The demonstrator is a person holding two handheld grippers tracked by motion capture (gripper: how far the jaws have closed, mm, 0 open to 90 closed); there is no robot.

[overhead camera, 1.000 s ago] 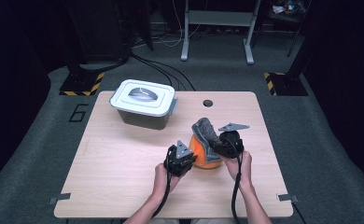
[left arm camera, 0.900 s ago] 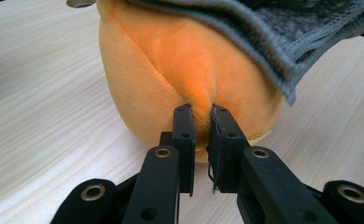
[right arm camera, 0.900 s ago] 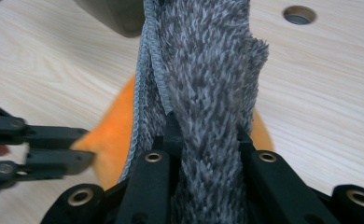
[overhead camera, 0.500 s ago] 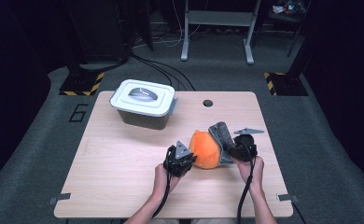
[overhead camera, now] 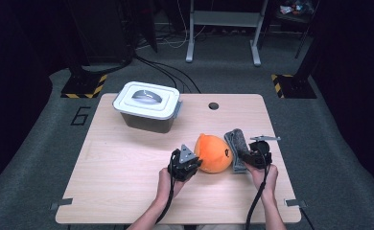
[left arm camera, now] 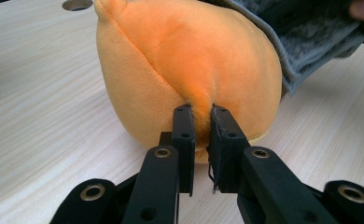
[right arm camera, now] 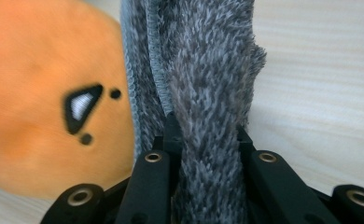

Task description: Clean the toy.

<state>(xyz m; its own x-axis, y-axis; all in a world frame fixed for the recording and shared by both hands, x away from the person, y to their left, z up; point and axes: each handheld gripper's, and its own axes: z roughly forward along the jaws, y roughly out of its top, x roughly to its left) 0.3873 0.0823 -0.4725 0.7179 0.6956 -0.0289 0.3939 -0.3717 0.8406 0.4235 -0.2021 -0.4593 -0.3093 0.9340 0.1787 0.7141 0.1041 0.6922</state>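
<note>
High view, writing: only thing you can read is a big "6" (overhead camera: 81,115) on the grey floor, at about 9 o'clock from the lidded bin (overhead camera: 148,106). No brand or label readable on anything else.

Plush markings: the orange plush (overhead camera: 214,153) has a small black-and-white triangle with two black dots, seen close up in your right gripper view (right arm camera: 45,112).

Plush spot: sits on the wooden table (overhead camera: 118,167), between your two hands, at roughly 5 o'clock from the bin.

Left gripper (overhead camera: 185,163): at 9 o'clock of the plush, touching it. In the left gripper view the jaws are nearly closed, pinching a fold of the plush (left arm camera: 189,70) along its seam.

Right gripper (overhead camera: 255,156): at 3 o'clock of the plush, jaws clamped on the grey fuzzy cloth (overhead camera: 237,143).

Cloth: bunched up between the jaws in the right gripper view (right arm camera: 203,84), lying right against the plush's side.
</note>
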